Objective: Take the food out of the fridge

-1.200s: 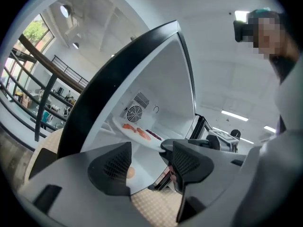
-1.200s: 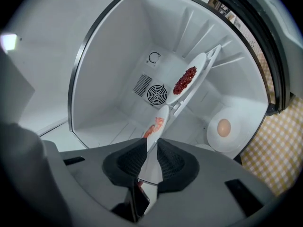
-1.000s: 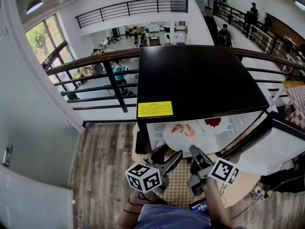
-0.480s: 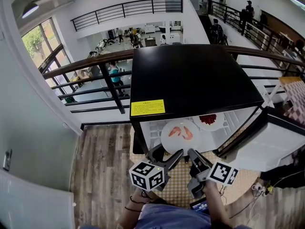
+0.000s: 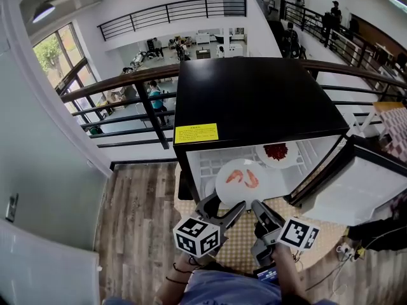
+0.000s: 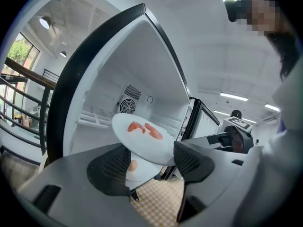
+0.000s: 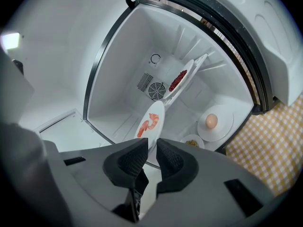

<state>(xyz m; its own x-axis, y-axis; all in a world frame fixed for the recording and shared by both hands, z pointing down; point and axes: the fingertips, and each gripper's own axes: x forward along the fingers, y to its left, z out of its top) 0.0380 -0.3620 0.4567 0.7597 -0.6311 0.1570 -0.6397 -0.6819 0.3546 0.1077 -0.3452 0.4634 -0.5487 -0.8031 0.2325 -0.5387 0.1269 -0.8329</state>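
Observation:
A white plate of shrimp (image 5: pixel 245 182) sticks out of the open black mini fridge (image 5: pixel 254 100), just past its front edge. My right gripper (image 5: pixel 259 207) is shut on the plate's near rim; in the right gripper view the plate (image 7: pixel 152 122) runs edge-on into the narrow gap of that gripper (image 7: pixel 152 157). My left gripper (image 5: pixel 222 210) is open beside it, jaws wide apart below the plate (image 6: pixel 142 138). A plate of red food (image 5: pixel 276 152) stays on the upper shelf. Lower down sit a plate with an egg (image 7: pixel 214 123) and a small dish (image 7: pixel 191 142).
The fridge door (image 5: pixel 356 192) hangs open to the right. A yellow checked mat (image 5: pixel 238 240) lies on the wood floor in front of the fridge. A railing (image 5: pixel 127 100) runs behind the fridge, with a drop to a lower floor beyond.
The shrimp plate has come further out of the fridge toward me, with both grippers drawn back alongside it. The red food plate has stayed on its shelf.

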